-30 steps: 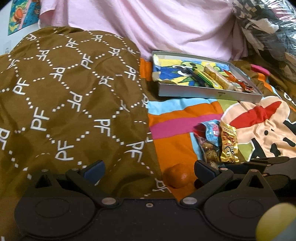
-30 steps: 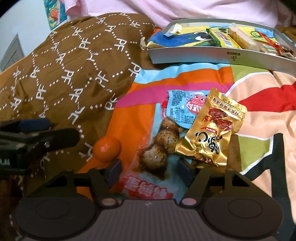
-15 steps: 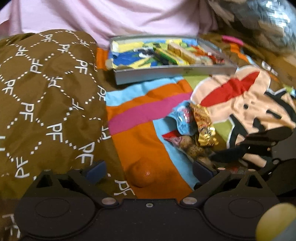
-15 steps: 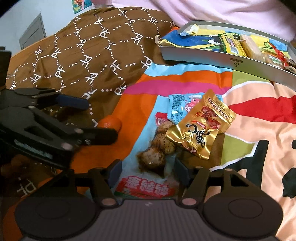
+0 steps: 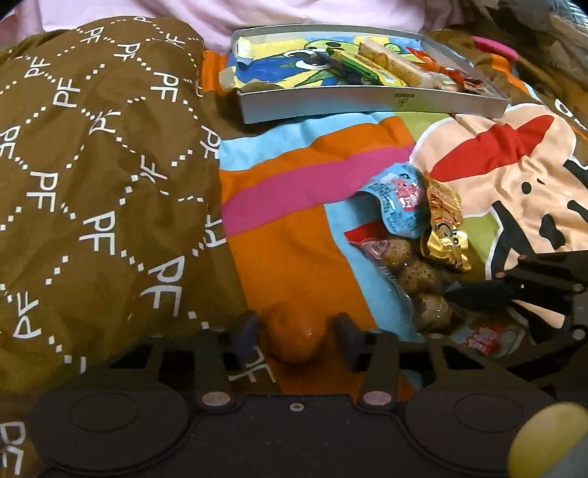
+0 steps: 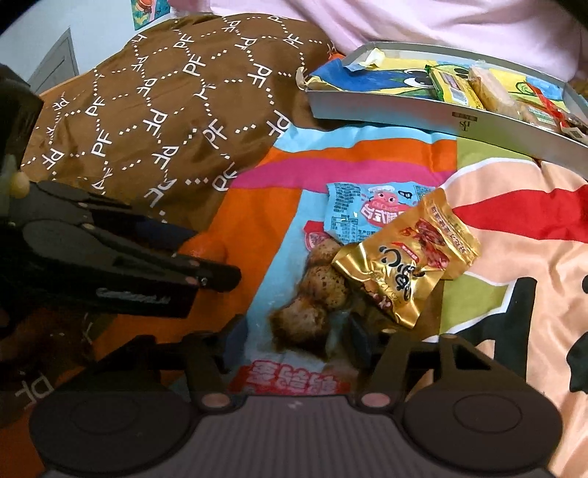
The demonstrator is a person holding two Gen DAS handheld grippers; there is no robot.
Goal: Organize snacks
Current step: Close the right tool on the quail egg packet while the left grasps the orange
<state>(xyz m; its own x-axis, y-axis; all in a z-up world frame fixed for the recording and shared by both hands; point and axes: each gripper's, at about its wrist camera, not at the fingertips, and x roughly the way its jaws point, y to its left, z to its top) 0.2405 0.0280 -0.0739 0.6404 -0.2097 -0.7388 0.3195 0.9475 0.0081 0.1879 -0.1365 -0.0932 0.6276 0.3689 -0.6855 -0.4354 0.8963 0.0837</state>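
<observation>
Left wrist: left gripper (image 5: 294,336) fingers just narrowed onto orange (image 5: 294,342), grasping | earlier wide, orange ahead.

A bedroom in a home, seen across a made-up bed.

The lower frame is filled by a bright cartoon-print bedsheet (image 5: 294,228), with a brown quilt (image 5: 95,176) lettered "PF" heaped at the left and pink bedding (image 6: 422,22) bunched along the top. A pale wall (image 6: 95,25) with a colourful poster (image 6: 149,13) is seen at the upper left of the right wrist view. A grey tray (image 5: 367,101) of snacks is set on the sheet.
</observation>
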